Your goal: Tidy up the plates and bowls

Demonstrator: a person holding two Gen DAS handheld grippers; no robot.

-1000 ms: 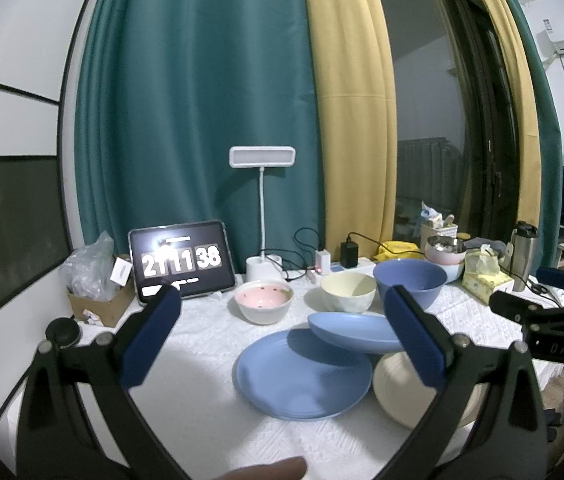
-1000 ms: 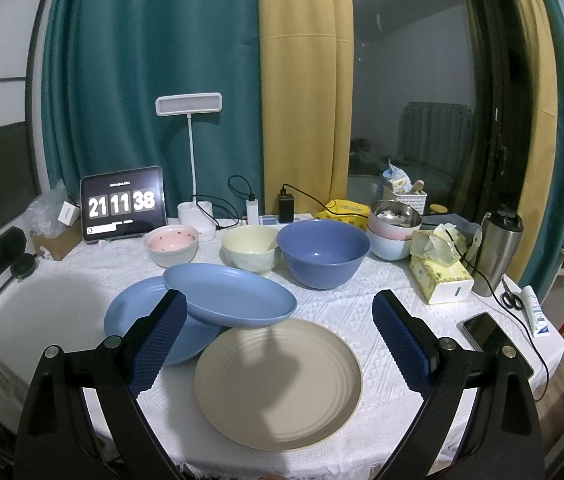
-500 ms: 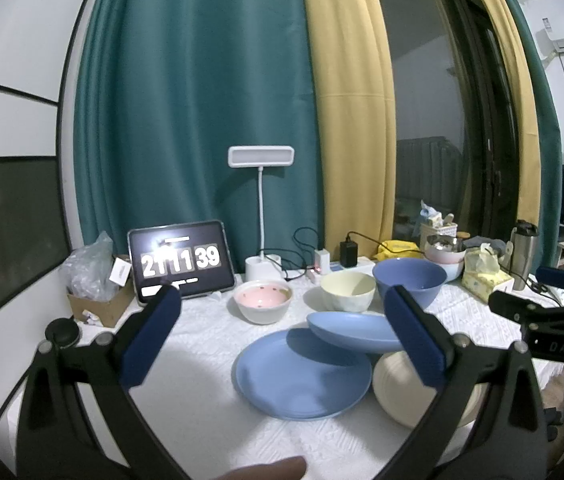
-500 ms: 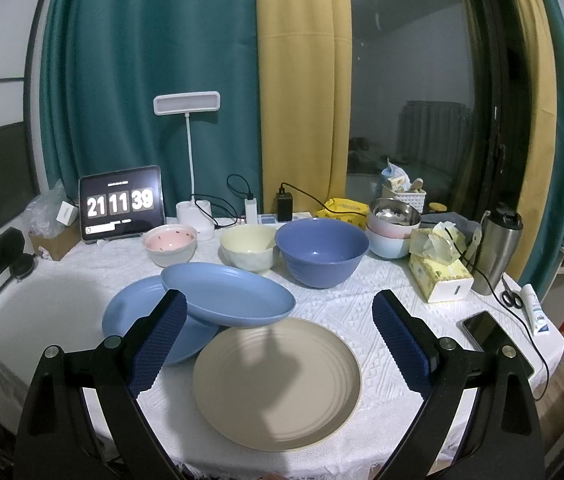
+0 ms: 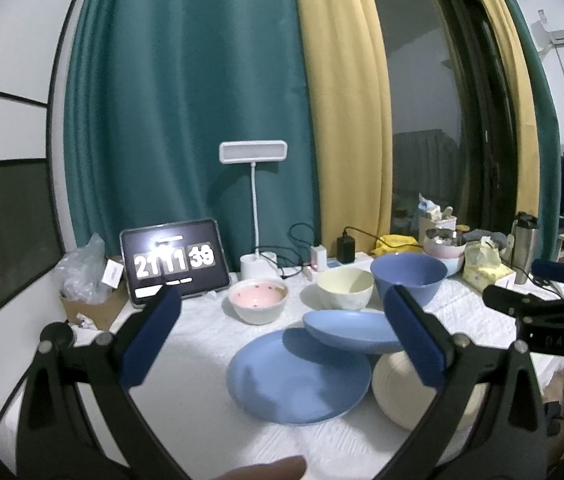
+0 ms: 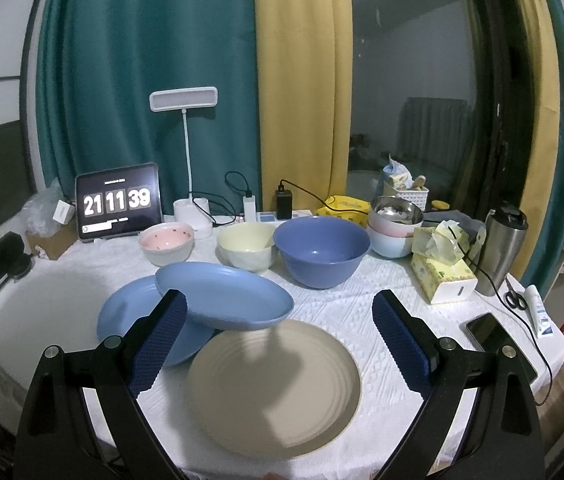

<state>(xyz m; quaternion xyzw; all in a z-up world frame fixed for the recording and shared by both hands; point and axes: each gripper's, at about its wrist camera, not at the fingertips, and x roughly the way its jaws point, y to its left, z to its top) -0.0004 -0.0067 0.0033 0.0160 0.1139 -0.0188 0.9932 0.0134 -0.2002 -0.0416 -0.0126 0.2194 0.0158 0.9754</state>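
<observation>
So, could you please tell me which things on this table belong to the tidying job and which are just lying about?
Job: beige plate, blue plate, blue oval dish, pink bowl, cream bowl, blue bowl.

Lying about: clock tablet, tissue box, steel flask, phone.

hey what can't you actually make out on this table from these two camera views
- Cream plate, left wrist view: its right part is hidden behind the left gripper's right finger.
- Flat blue plate, right wrist view: partly covered by the blue oval dish and the right gripper's left finger.
- Steel bowl: contents too small to identify.
- Cardboard box: contents hidden by a plastic bag.
</observation>
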